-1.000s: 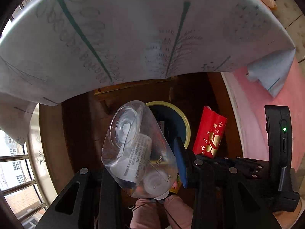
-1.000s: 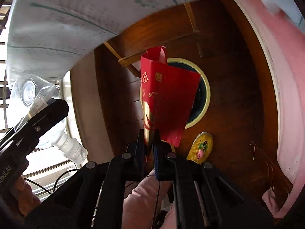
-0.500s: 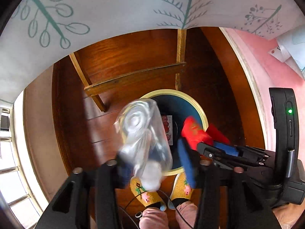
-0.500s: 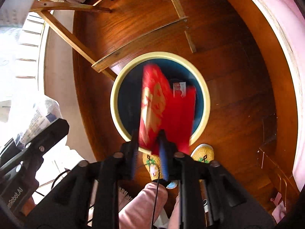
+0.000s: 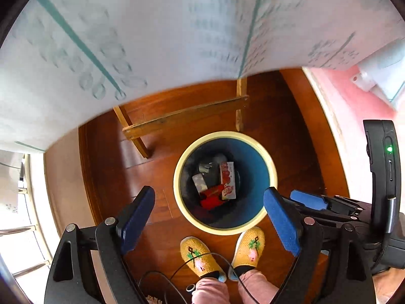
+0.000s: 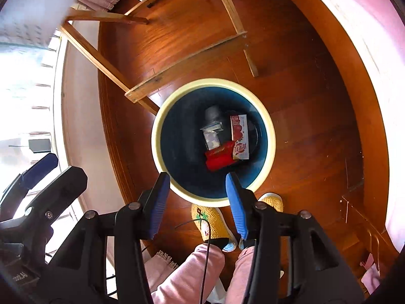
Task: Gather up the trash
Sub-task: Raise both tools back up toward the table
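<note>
Polished reddish-brown wooden floor [image 6: 303, 116] fills most of both views, lying far below both pairs of tongs; a white cloth printed with teal stems and leaves [image 5: 162, 38] hangs over the upper part of the left wrist view, ahead of the left tongs; beneath it stand pale wooden table legs joined by a crossbar [image 6: 187, 58], beyond the bin as seen from either gripper.

Directly under the tongs sits a round waste bin with a cream rim and dark blue inside [image 6: 272, 131] (also in the left view [image 5: 177, 177]); the left gripper [image 5: 210, 202] points steeply down over it with its blue-padded jaws spread very wide and opening, nothing between them; the right gripper [image 6: 196, 188] hangs over the bin's near rim, its blue pads apart to a middling gap and likewise opening, also with nothing between them.

At the bottom of the bin lies the trash: a crushed clear plastic bottle [image 6: 211, 129], touching a flat red packet [image 6: 219, 157], and just beside both a white carton with red fruit printed on it [image 6: 240, 139] (its lettering is too small to read).

Below the tongs, against the bin's near side, stand the person's two yellow knitted slippers [image 5: 197, 255] with pink trouser cuffs [image 6: 187, 273].
</note>
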Demonstrator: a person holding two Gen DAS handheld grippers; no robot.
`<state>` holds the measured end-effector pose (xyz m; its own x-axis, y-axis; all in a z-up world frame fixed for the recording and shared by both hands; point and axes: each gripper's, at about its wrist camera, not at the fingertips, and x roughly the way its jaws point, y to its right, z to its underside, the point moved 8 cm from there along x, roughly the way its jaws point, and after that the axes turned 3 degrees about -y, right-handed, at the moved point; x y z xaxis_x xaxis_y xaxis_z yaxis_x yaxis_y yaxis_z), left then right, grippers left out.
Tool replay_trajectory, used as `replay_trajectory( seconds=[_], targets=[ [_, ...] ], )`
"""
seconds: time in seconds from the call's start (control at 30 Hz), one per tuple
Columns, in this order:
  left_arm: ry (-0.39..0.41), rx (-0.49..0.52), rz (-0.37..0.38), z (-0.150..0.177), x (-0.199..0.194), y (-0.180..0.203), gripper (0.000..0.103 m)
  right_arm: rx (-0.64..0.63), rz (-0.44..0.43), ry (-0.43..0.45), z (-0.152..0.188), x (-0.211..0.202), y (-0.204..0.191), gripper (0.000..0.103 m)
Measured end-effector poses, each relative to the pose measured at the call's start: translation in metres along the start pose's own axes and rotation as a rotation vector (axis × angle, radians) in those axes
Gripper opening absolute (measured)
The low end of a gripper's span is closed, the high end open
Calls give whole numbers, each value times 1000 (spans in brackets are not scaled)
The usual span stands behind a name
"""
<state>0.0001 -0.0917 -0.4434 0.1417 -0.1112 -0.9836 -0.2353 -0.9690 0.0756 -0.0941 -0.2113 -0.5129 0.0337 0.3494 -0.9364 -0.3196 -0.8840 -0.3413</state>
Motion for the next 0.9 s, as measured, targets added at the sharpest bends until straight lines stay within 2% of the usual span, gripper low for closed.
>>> replay_trajectory(
  seconds=[0.23, 0.43, 0.67, 0.9],
  targets=[
    [45, -6, 12, -11, -73, -2, 89, 24, -9, 29, -2, -54, -20, 43],
    [107, -14, 22, -19, -153, -10, 89, 30, -22, 77, 4, -123, -42, 43],
    [197, 36, -4, -24, -251, -16, 89, 10, -59, 125, 15, -202, -76, 43],
    [255, 65, -7, -36, -327, -21, 89, 0, -90, 183, 19, -265, -109, 43]
  ],
)
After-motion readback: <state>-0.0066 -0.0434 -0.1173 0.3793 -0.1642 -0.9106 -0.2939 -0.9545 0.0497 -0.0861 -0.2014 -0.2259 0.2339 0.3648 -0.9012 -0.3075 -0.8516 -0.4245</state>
